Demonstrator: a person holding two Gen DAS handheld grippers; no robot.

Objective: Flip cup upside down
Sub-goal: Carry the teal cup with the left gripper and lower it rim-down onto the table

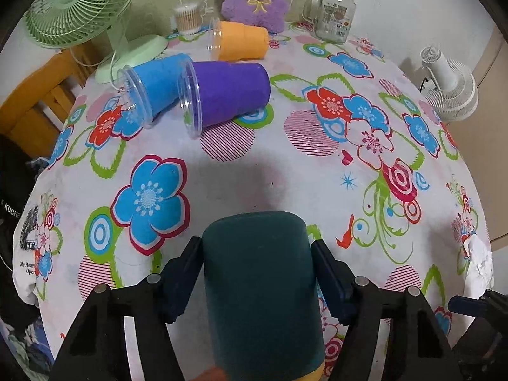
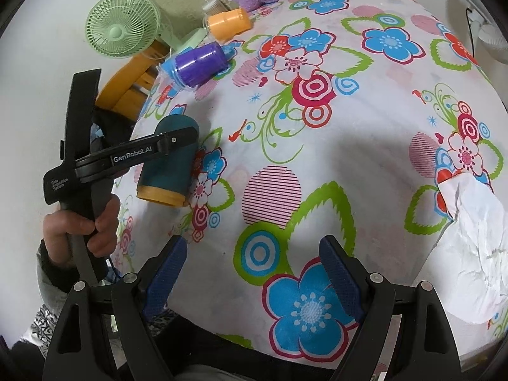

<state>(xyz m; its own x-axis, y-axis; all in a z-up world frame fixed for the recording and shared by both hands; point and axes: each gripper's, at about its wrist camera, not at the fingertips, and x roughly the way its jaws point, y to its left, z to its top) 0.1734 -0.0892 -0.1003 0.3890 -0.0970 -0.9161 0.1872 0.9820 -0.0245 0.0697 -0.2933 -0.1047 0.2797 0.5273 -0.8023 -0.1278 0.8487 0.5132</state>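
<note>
The left claw (image 1: 257,270) is closed on the teal cup (image 1: 262,289), one blue pad on each flank; the cup is held clear of the floral cloth (image 1: 241,174) with its closed base pointing ahead and its yellow-rimmed mouth toward the wrist. The right claw (image 2: 252,270) stands wide open and holds nothing, over the cloth's near edge, with crumpled paper (image 2: 470,254) to its right. Far ahead of the left claw and to its left, a purple cup (image 1: 228,95), a blue cup (image 1: 152,89) and an orange cup (image 1: 241,43) lie on their sides.
</note>
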